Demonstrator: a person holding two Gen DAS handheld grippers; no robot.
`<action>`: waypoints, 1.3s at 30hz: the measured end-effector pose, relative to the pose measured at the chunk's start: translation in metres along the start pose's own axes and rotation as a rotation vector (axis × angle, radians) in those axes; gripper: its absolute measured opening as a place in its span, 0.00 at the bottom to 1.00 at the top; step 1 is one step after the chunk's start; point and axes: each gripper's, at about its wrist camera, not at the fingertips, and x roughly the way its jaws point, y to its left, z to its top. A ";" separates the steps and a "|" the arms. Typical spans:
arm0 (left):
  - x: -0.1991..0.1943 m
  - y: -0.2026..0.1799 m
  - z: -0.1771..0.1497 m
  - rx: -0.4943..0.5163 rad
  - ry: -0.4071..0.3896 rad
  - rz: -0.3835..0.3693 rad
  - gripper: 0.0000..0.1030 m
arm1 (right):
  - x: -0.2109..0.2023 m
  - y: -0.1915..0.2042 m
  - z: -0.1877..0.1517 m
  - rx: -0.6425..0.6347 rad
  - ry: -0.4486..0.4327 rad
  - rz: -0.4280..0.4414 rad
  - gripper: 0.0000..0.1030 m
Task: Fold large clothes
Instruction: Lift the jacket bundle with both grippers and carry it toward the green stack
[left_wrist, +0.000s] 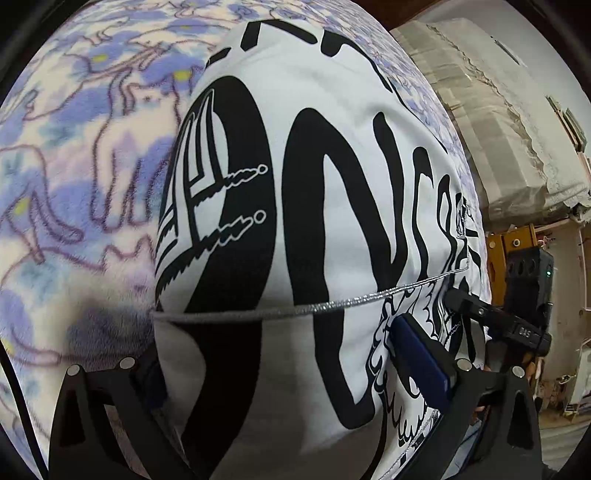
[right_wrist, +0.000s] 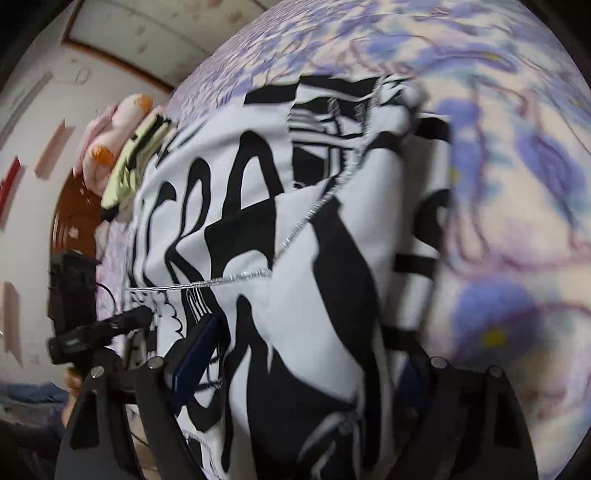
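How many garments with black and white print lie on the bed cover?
1. The black-and-white garment lies on the flowered bed cover, its near edge between both grippers' fingers. The pale green cloth beyond it is a different item; others may be hidden underneath.

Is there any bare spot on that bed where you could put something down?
Yes. Bare blanket shows left of the black-and-white garment, and more lies right of it in the right wrist view. It is crowded by the wall, where a pale green cloth and pink item touch the garment's far edge.
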 end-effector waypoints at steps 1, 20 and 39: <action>0.001 0.002 0.000 -0.001 0.003 -0.008 1.00 | 0.001 -0.001 0.001 -0.003 -0.002 0.013 0.82; -0.040 -0.021 -0.017 0.119 -0.108 0.050 0.55 | -0.016 0.049 -0.010 -0.051 -0.072 -0.078 0.28; -0.218 0.036 -0.089 0.129 -0.196 0.174 0.45 | -0.011 0.229 -0.091 -0.203 -0.072 -0.078 0.23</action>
